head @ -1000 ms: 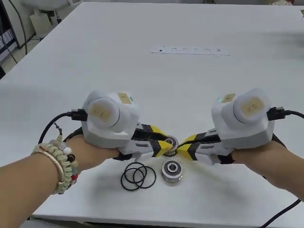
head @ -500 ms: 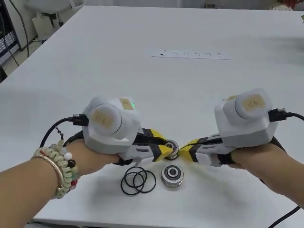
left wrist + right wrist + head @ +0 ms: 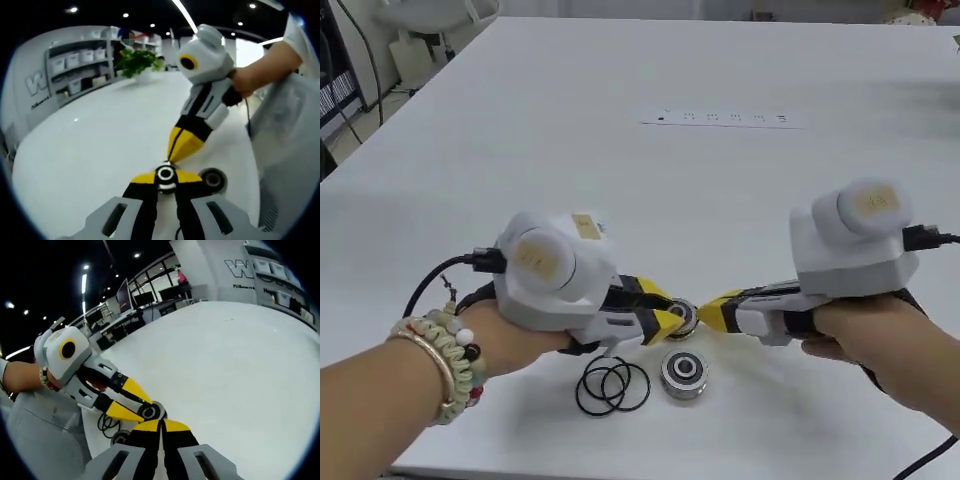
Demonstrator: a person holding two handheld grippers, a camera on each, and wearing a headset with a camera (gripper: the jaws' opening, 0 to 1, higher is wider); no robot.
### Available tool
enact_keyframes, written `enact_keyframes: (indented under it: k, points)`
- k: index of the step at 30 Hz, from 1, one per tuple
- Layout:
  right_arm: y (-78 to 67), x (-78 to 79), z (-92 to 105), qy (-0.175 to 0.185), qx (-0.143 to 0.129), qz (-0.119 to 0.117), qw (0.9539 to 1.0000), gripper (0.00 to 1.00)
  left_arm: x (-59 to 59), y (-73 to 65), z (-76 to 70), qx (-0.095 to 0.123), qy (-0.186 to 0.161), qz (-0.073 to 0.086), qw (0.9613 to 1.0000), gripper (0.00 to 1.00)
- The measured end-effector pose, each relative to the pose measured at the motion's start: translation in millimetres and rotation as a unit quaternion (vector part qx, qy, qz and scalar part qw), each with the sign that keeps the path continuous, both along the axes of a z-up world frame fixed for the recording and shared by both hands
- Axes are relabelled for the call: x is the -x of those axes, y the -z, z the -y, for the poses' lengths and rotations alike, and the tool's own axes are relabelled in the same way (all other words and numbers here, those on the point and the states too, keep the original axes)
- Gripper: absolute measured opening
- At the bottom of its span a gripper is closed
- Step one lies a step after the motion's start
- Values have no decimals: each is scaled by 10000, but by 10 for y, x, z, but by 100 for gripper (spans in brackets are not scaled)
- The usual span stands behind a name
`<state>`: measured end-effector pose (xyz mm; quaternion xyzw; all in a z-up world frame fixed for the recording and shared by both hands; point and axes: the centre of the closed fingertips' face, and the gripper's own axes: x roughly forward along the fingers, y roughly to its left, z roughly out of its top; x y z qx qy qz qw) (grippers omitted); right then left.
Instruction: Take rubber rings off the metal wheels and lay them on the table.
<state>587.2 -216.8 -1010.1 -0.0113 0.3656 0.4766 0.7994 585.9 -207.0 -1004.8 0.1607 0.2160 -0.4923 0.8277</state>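
Observation:
My left gripper is shut on a small metal wheel held just above the table. A black rubber ring sits around the wheel's rim. My right gripper faces it from the right. Its jaws are closed together, with the tips pinching that ring at the wheel's edge. A second metal wheel lies flat on the white table just below the grippers. Three loose black rubber rings lie overlapped to its left.
A white power strip lies far back on the table. The table's near edge runs just below the rings. Cables trail from both grippers. A beaded bracelet is on the left wrist. A chair stands at the far left.
The right gripper's body has shifted slightly right and up while its tips stay at the wheel. The left gripper still holds the wheel. The head camera has drifted a little.

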Motion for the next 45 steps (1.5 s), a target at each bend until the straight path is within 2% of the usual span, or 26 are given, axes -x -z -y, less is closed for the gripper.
enact_keyframes:
  k: [14,36,40,45]
  points:
    - [-42,22,-55,-20,79,38,10000,0,4,1,-1,-16,-33,40,10000,13]
    - [-68,41,-86,-69,-78,-57,9999,0,9,1,-1,0,-16,44,10000,13]
    - [-84,49,-104,-85,-171,-111,9998,0,10,0,0,6,-7,49,10000,13]
    - [-97,48,-127,-137,-196,-78,9997,0,8,0,1,10,-9,50,10000,13]
